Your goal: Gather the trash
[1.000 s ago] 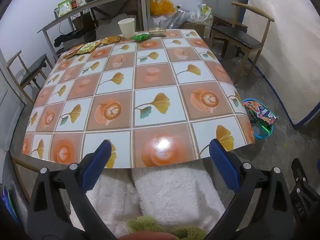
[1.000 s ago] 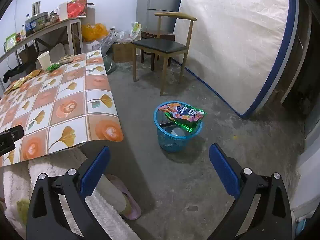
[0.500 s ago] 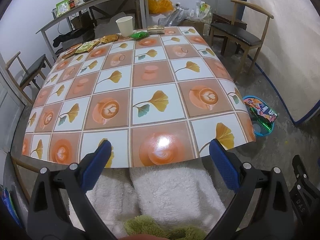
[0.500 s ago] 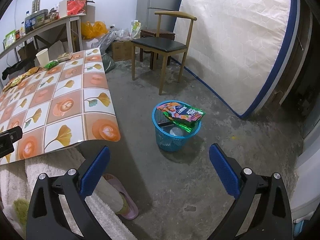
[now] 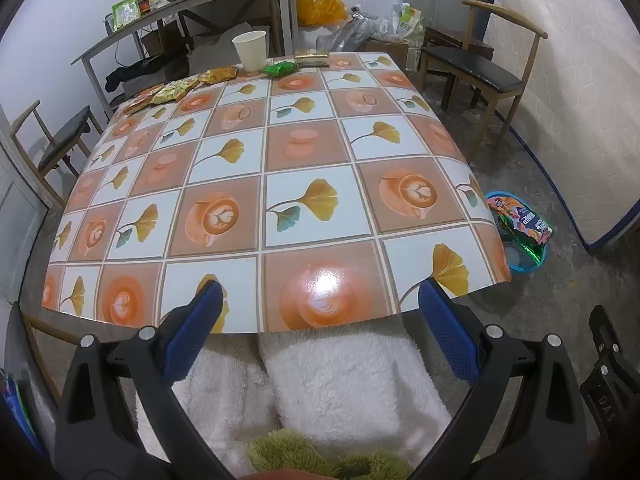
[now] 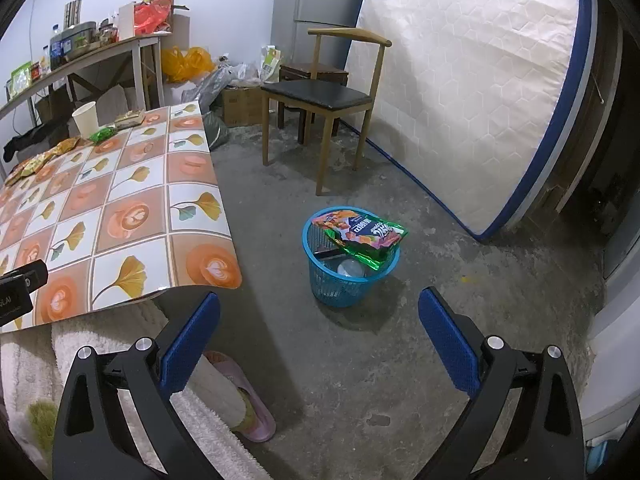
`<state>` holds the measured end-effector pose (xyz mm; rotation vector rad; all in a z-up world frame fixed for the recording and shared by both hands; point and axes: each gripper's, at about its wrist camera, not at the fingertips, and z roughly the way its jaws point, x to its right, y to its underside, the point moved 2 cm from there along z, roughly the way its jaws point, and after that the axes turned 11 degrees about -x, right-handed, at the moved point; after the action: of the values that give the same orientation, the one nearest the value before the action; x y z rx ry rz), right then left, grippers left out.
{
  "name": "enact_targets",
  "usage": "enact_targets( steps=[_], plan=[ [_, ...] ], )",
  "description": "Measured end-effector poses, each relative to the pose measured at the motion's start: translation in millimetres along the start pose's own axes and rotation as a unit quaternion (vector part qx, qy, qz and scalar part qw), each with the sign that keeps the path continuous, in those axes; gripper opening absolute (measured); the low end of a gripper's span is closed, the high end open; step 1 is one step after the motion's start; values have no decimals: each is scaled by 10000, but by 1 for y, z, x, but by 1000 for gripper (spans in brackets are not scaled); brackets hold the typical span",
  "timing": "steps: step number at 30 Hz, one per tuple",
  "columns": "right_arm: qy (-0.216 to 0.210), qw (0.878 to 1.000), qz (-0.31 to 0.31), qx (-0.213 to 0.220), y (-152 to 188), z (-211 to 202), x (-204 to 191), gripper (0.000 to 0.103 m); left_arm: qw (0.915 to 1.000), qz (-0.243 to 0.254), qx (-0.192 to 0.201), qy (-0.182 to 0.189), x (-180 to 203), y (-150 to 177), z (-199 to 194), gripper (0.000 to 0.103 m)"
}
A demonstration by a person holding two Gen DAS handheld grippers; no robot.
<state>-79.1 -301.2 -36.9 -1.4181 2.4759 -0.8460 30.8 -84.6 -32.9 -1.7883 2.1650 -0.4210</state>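
A blue trash basket [image 6: 328, 288] stands on the floor right of the table, with a colourful snack bag [image 6: 360, 234] lying across its rim; it also shows in the left wrist view [image 5: 528, 266]. At the table's far edge sit a paper cup [image 5: 251, 50], a green wrapper [image 5: 281, 68], a gold packet [image 5: 312, 55] and several yellow snack wrappers [image 5: 176, 90]. My left gripper [image 5: 318, 308] is open and empty over the table's near edge. My right gripper [image 6: 319, 320] is open and empty above the floor, short of the basket.
The table [image 5: 304, 148] has a tiled leaf-and-coffee cloth. A wooden chair [image 6: 320, 96] stands beyond the basket, another chair [image 5: 60, 140] at the left. A mattress [image 6: 460, 80] leans on the right wall. A cluttered side table [image 5: 188, 0] stands behind. White fleece legs [image 5: 340, 392] and a slipper [image 6: 248, 416] are below.
Both views have shifted slightly: the left gripper has eased back and up from the table, and the right gripper has drifted a little. Both stay open and empty.
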Motion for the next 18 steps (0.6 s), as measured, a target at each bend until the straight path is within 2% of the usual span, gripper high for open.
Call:
enact_targets(
  steps=[18],
  plan=[
    [0, 10000, -3, 42, -2, -6, 0, 96, 10000, 11, -3, 16, -2, 2, 0, 94]
  ],
)
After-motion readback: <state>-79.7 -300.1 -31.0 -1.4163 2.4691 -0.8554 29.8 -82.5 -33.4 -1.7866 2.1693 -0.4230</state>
